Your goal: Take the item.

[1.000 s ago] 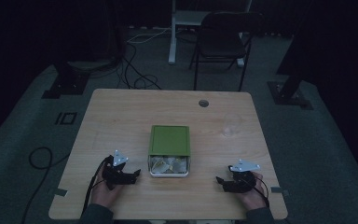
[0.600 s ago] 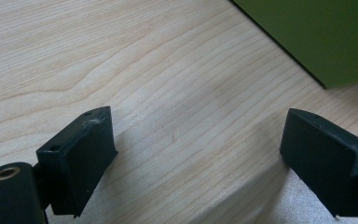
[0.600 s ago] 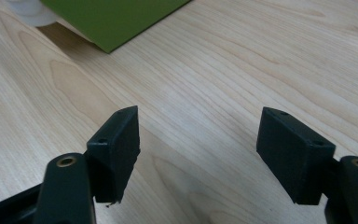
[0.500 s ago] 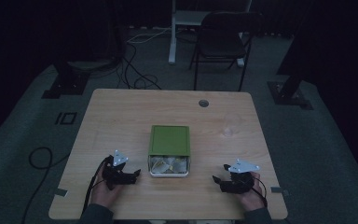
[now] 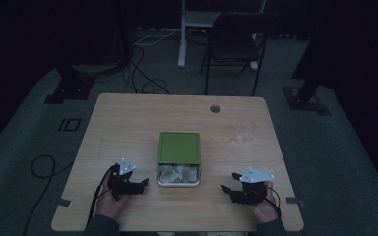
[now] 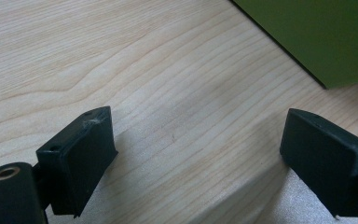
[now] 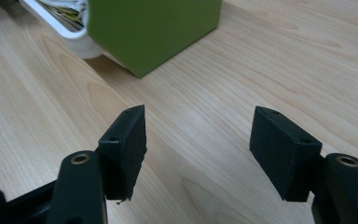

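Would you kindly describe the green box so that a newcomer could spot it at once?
Look at the wooden table. Near its front edge, midway between the left gripper and the right gripper, sits the box. Its flat green lid is slid back, so the white tray of pale packets shows at the near end.

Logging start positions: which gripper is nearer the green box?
Left. The left gripper sits just beside the green box, near its open white end; the right gripper lies farther off on the opposite side.
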A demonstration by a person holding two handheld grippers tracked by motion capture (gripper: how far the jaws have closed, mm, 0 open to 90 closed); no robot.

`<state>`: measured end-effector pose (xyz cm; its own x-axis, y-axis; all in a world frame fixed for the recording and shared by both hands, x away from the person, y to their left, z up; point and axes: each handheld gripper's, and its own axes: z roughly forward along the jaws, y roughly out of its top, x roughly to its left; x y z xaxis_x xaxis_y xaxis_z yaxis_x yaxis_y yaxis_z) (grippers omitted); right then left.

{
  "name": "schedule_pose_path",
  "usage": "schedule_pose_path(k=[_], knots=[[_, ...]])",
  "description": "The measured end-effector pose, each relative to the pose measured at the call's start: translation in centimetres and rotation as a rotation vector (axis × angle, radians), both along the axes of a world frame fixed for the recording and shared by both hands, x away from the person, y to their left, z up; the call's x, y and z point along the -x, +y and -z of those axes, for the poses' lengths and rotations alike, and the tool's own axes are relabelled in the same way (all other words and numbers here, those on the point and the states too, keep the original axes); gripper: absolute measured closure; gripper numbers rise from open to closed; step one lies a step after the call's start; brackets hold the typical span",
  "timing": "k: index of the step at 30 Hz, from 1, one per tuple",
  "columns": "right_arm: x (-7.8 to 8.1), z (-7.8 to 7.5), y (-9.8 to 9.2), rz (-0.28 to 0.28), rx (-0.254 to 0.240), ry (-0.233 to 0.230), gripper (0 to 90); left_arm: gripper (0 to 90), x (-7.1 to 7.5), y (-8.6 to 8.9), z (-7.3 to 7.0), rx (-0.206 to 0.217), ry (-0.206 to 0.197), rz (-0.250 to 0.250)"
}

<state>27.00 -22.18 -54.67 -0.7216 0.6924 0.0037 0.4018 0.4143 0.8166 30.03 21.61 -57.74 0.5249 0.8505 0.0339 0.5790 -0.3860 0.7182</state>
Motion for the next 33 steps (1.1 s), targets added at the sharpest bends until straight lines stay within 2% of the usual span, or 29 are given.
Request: schedule_pose_path(k=[13,33], knots=[[0.6,-0.7,1.4,-0.043,0.001,-0.018,36.0,10.8,0.0,0.0,0.0,0.0,0.0,0.0],[1.1,-0.9,2.8,-0.087,-0.014,-0.019,37.8,10.8,0.0,0.0,0.0,0.0,0.0,-0.001]])
